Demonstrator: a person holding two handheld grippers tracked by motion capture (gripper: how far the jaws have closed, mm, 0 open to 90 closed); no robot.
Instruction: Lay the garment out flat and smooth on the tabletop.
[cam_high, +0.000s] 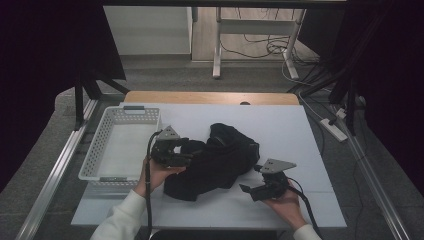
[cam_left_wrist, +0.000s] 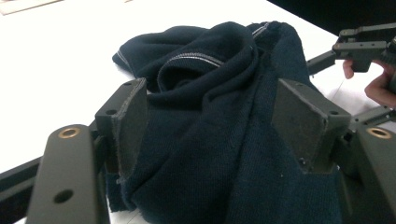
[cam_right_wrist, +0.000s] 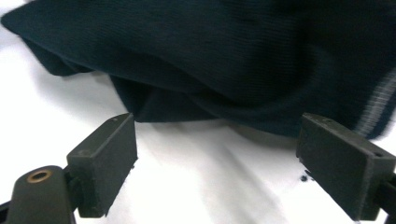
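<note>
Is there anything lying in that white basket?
No, the white basket beside the dark garment shows only its bare perforated floor.

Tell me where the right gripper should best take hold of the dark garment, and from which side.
Probably the near folded edge of the dark garment, approached low along the white table from the person's right. That edge lies just ahead of the open right gripper, thin enough to fit its jaws. The left gripper already straddles the bulkier bunch.

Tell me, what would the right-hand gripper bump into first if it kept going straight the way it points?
Probably the dark navy knitted garment: the right gripper has open jaws aimed at its near edge, with bare white table between.
</note>
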